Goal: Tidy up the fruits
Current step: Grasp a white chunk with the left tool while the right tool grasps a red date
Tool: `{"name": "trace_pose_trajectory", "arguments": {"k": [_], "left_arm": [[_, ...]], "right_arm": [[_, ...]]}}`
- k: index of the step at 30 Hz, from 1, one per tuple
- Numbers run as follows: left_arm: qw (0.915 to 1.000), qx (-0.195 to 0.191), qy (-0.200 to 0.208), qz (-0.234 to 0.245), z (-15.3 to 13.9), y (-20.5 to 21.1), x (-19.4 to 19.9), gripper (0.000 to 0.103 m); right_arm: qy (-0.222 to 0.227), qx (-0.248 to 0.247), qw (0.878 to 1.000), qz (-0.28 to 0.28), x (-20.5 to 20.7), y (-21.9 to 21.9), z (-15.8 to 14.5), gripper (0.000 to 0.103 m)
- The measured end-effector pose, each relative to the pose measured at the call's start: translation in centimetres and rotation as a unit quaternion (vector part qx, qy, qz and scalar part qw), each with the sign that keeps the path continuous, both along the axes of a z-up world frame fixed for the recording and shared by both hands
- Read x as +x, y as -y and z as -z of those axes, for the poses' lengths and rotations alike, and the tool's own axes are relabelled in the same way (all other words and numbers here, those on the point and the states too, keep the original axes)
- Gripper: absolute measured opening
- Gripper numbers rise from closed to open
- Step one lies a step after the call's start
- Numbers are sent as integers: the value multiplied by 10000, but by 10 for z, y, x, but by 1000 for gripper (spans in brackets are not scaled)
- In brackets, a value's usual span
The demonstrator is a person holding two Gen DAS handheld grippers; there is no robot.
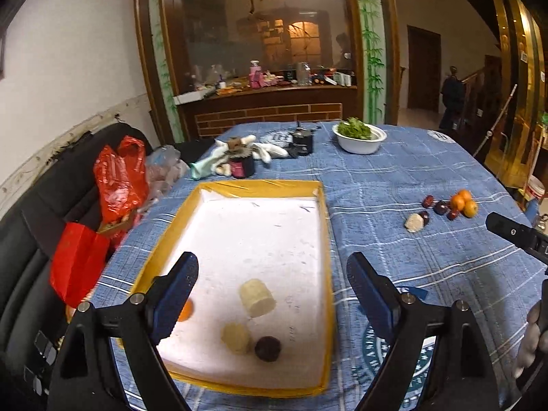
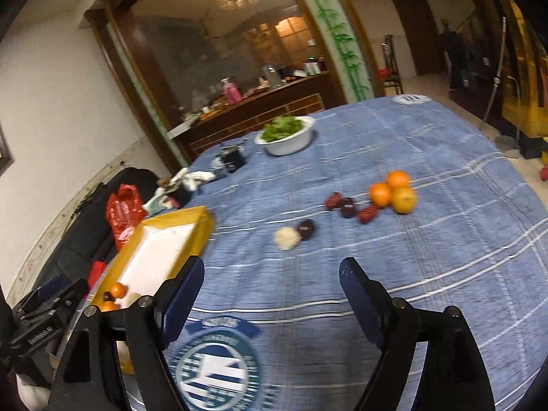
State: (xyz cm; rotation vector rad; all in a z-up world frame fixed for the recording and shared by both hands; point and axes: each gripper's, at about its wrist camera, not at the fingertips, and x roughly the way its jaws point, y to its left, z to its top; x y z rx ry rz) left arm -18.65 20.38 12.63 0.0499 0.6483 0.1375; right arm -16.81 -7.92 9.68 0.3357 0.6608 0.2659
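Left tool [image 1: 272, 286] spread over yellow tray [image 1: 260, 185], right tool [image 2: 270, 282] spread, blue cloth [image 2: 428, 239]

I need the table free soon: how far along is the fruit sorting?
Partly done. The yellow-rimmed tray already holds two pale chunks, a dark fruit and an orange. Nothing is in hand: the left gripper and right gripper both stand open and empty. Left on the blue tablecloth: three oranges, several dark fruits and one pale chunk.

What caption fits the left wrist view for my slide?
Open left gripper over the tray holding a few fruits; oranges wait on the tablecloth.
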Motion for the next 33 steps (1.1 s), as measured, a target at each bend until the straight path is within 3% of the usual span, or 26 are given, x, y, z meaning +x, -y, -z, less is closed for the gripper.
{"name": "trace_pose_trajectory", "arguments": {"k": [7,13,15,16,17,24,25,26,29,33], "left_arm": [[9962,-654,-273,513,11,13,17,88],[9897,-825,-455,1075,22,39,31,87],[9871,-841,-568,1241,25,48,38,73],[9846,-866,-671,1363,26,52,45,60],[9822,-877,-773,1467,28,58,52,56],[9755,-603,-986,1874,41,103,105,56],[9728,-606,-1044,1975,44,109,113,56],[9701,-615,-1104,2073,49,116,121,56],[9628,-538,-1298,2309,65,139,146,56],[9578,-365,-1428,2467,83,158,172,56]], "right_arm": [[-424,-277,9982,316,16,48,16,79],[-792,-256,9962,261,58,61,33,69],[-991,-182,9945,296,80,62,42,65],[-1095,-111,9934,325,92,61,48,63],[-1147,-70,9928,347,99,61,52,62],[-1282,-187,9893,673,140,56,72,62],[-1274,-213,9893,682,142,55,72,56],[-1256,-279,9891,711,144,55,73,43],[-1236,-186,9900,656,147,59,75,28],[-1224,47,9912,505,146,63,76,28]]}}
